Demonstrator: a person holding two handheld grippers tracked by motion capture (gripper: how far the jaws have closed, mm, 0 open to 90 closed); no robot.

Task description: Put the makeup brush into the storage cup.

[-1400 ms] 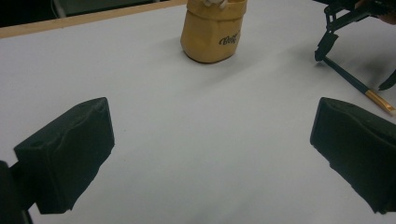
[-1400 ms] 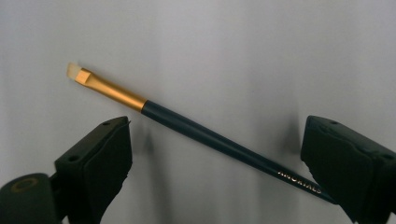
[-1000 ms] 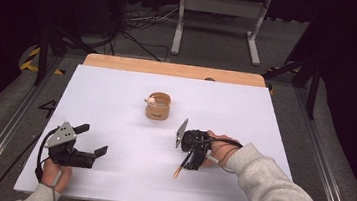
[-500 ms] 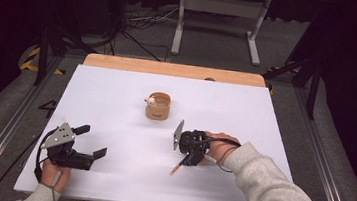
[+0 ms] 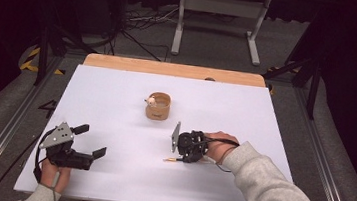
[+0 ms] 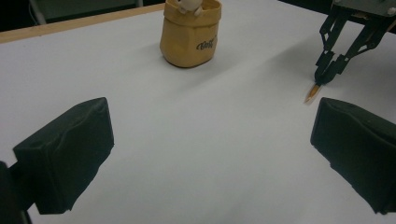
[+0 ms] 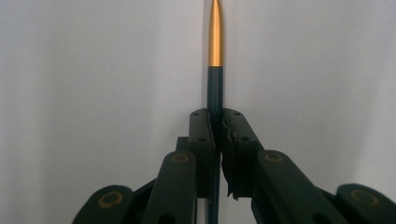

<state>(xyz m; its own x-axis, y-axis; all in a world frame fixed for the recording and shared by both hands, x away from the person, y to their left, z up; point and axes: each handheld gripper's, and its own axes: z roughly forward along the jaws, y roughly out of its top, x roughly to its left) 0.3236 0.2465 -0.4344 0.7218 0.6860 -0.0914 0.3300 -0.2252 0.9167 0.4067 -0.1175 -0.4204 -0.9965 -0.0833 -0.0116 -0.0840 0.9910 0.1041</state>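
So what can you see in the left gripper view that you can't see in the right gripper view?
The left gripper view alone has the yellow pouch-shaped cup with a small white figure peeking out, the wooden table edge, and the left hand-held gripper with its jaws wide open and nothing between them. The right gripper view alone shows, close up, the dark shaft clamped between the jaws. Both show the right hand-held gripper shut on the pen, its gold tip sticking out, and the white table top.
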